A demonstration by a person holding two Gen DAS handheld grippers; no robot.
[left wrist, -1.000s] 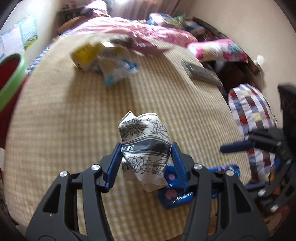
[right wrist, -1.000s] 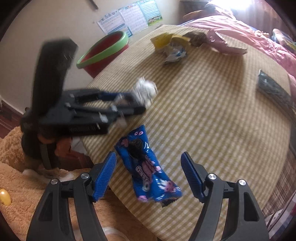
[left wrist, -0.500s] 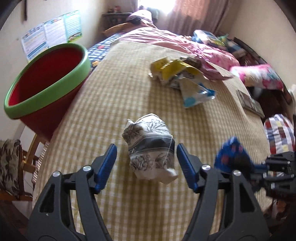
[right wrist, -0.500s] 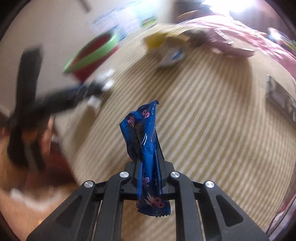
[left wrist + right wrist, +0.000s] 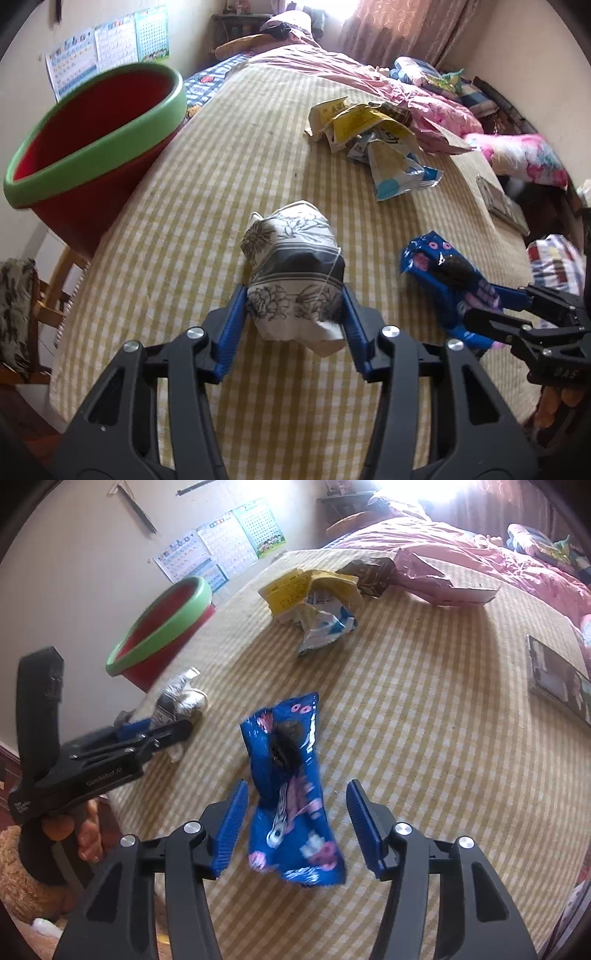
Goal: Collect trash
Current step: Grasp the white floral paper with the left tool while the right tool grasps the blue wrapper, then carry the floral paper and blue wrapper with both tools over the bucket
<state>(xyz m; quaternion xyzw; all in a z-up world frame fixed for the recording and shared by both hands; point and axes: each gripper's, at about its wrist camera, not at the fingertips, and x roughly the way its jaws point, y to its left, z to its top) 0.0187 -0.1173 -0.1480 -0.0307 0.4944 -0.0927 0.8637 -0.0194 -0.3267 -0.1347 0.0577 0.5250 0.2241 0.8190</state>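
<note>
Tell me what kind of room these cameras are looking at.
Most likely a lived-in bedroom. A checked mat covers a bed, with a rumpled pink quilt and floral pillow at the far end, curtains over a bright window, and children's learning charts on the wall.

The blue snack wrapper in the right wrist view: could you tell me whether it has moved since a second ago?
Yes. The blue snack wrapper was lifted off the checked mat, then released as the jaws opened.

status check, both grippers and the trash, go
Left gripper shut on crumpled floral cup. Right gripper just opened, blue wrapper loose between. Red bin unobstructed.
</note>
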